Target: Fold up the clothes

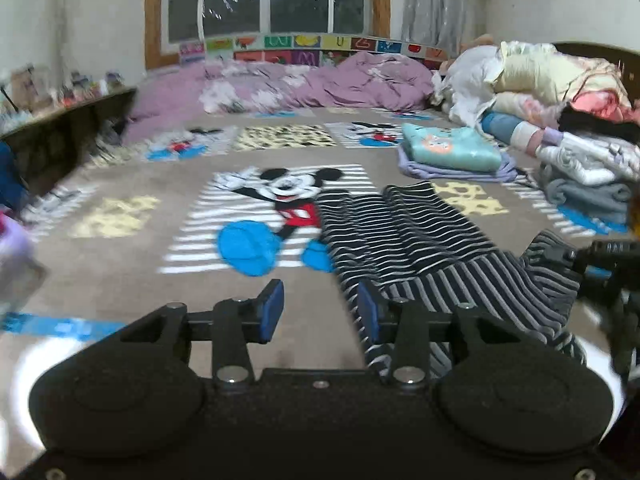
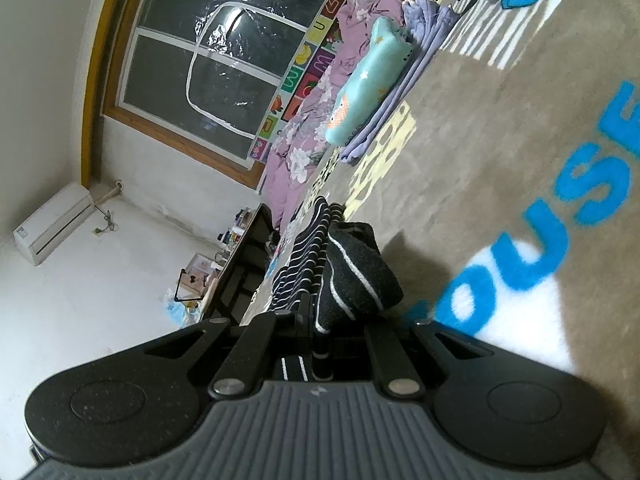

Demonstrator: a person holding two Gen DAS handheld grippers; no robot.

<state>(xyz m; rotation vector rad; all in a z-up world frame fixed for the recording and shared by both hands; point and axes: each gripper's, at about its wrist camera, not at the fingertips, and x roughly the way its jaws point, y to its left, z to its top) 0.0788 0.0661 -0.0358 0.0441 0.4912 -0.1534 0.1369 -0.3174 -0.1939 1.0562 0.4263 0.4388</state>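
Your right gripper (image 2: 320, 320) is pinching shut on the near end of the striped garment (image 1: 420, 236), lying lengthwise up the blanket's (image 1: 120, 280) right side, while your left gripper (image 1: 320, 306) is hanging part-open and empty at its left edge.

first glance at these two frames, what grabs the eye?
The cartoon mouse print on the tan bed cover, mid-frame in the left wrist view. Beside it on the right lies the navy striped garment, with the left gripper open and empty at its near edge. In the right wrist view, the right gripper is shut on a bunched end of it.
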